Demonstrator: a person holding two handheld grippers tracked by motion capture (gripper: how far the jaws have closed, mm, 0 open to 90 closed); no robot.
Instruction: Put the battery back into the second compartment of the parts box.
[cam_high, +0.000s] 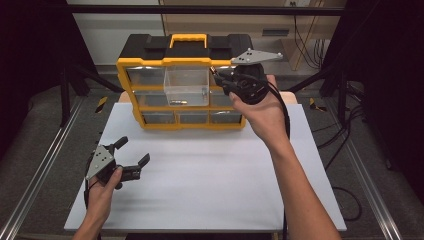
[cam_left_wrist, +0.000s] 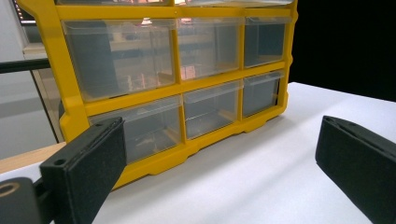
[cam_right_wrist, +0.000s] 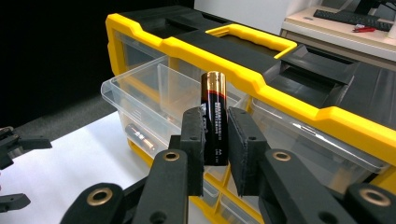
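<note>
A black-and-copper cylindrical battery (cam_right_wrist: 214, 116) is clamped upright in the right hand-held gripper (cam_right_wrist: 215, 140) just beside the pulled-out clear plastic drawer (cam_right_wrist: 140, 100), so lowering over it and releasing seems next, while the left hand-held gripper (cam_high: 131, 155) rests released on the bench (cam_high: 210, 175).

High view: fixed above the near edge of the desk (cam_high: 200, 190), facing forward and down, taking in the whole organizer (cam_high: 182, 80). Left gripper view: low over the desk, close to the organizer's lower drawers, looking up at its front. Right gripper view: near the organizer's top, angled down across the open drawer (cam_right_wrist: 144, 100). Organizer shared by all three.
</note>
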